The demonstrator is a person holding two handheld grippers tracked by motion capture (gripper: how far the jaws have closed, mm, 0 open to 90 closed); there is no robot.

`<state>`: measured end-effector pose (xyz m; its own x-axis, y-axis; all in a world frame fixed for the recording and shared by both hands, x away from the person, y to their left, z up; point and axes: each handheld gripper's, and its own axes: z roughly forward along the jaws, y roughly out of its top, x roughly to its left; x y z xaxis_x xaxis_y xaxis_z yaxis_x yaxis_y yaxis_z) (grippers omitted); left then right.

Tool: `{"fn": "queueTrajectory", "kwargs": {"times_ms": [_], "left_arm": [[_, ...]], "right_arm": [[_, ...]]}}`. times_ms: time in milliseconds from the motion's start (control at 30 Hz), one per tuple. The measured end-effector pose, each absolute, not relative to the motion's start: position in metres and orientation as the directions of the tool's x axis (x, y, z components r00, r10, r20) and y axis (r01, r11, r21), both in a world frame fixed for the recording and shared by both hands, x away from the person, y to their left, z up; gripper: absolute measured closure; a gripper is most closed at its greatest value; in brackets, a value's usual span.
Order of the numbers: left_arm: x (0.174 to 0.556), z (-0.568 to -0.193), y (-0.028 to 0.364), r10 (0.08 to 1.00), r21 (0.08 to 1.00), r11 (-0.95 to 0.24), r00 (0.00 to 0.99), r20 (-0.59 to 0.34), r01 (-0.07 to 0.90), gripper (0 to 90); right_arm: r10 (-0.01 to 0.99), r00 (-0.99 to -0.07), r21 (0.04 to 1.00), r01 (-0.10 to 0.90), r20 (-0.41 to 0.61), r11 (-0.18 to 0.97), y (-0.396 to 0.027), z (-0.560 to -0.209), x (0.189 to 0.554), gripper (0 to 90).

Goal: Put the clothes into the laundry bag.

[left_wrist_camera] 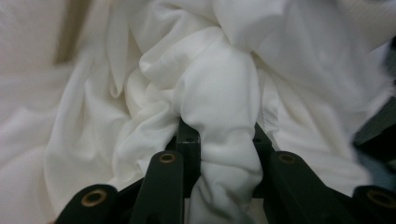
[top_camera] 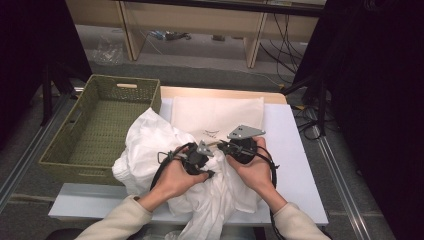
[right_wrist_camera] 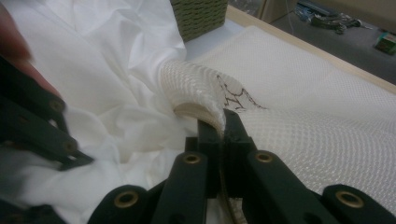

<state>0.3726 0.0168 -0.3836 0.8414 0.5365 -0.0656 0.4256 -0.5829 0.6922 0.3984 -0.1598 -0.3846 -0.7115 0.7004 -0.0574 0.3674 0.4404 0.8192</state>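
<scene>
A crumpled white cloth (top_camera: pixel 150 145) lies heaped on the table's left half and hangs over its front edge. Behind it a cream mesh bag (top_camera: pixel 217 115) with a small black mark lies flat. My left gripper (top_camera: pixel 200 162) sits in the heap; in the left gripper view its jaws (left_wrist_camera: pixel 222 135) are clamped on a thick bunched fold of the white cloth (left_wrist_camera: pixel 219 88). My right gripper (top_camera: pixel 235 150) is just to its right, shut (right_wrist_camera: pixel 223 126) on the curled-up near edge of the mesh bag (right_wrist_camera: pixel 303 93). The white cloth (right_wrist_camera: pixel 107 70) piles up beside that edge.
A green woven basket (top_camera: pixel 95 130) stands against the table's left side, its corner (right_wrist_camera: pixel 198 16) just past the cloth. The white table top (top_camera: pixel 295 165) shows bare at the right. Cables and wooden shelving stand on the floor beyond.
</scene>
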Motion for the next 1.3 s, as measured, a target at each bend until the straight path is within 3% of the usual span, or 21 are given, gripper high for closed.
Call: {"fn": "queueTrajectory", "kwargs": {"times_ms": [167, 267, 467, 533, 633, 700, 867, 1033, 1133, 1233, 1300], "left_arm": [[0.375, -0.364, 0.009, 0.537, 0.725, -0.557, 0.841, -0.057, 0.405, 74.2], [0.390, -0.382, 0.005, 0.579, 0.720, -0.529, 0.811, -0.080, 0.449, 74.3], [0.416, -0.418, 0.003, 0.636, 0.699, -0.536, 0.771, -0.033, 0.473, 70.4], [0.416, -0.417, 0.006, 0.610, 0.687, -0.558, 0.792, -0.042, 0.466, 62.5], [0.403, -0.402, 0.013, 0.603, 0.685, -0.583, 0.798, 0.006, 0.436, 37.2], [0.391, -0.390, 0.019, 0.578, 0.689, -0.604, 0.815, 0.033, 0.400, 28.2], [0.365, -0.373, 0.048, 0.558, 0.706, -0.613, 0.827, 0.069, 0.355, 19.4], [0.382, -0.397, 0.057, 0.521, 0.697, -0.608, 0.854, -0.012, 0.380, 25.9], [0.398, -0.414, 0.057, 0.518, 0.623, -0.659, 0.855, -0.030, 0.421, 27.7], [0.404, -0.428, 0.047, 0.542, 0.586, -0.656, 0.837, -0.074, 0.476, 43.9], [0.403, -0.432, 0.043, 0.573, 0.571, -0.650, 0.817, -0.064, 0.501, 63.3]], "right_arm": [[0.720, -0.691, 0.830, 0.364, -0.063, 0.422, -0.160, -0.379, 0.396, 89.2], [0.719, -0.692, 0.832, 0.359, -0.068, 0.424, -0.162, -0.380, 0.398, 89.1], [0.686, -0.725, 0.809, 0.362, -0.068, 0.464, -0.153, -0.389, 0.396, 89.2], [0.687, -0.724, 0.808, 0.365, -0.067, 0.463, -0.154, -0.389, 0.398, 89.2], [0.701, -0.712, 0.812, 0.379, -0.051, 0.444, -0.159, -0.388, 0.400, 89.1], [0.704, -0.708, 0.816, 0.378, -0.049, 0.437, -0.161, -0.386, 0.400, 89.1], [0.706, -0.706, 0.815, 0.379, -0.051, 0.438, -0.161, -0.385, 0.399, 89.0], [0.709, -0.703, 0.813, 0.382, -0.054, 0.440, -0.159, -0.385, 0.398, 89.0], [0.709, -0.703, 0.811, 0.385, -0.051, 0.441, -0.159, -0.385, 0.397, 89.0], [0.701, -0.710, 0.813, 0.372, -0.061, 0.448, -0.159, -0.386, 0.399, 89.0], [0.700, -0.712, 0.809, 0.380, -0.054, 0.448, -0.159, -0.387, 0.399, 89.0]]}}
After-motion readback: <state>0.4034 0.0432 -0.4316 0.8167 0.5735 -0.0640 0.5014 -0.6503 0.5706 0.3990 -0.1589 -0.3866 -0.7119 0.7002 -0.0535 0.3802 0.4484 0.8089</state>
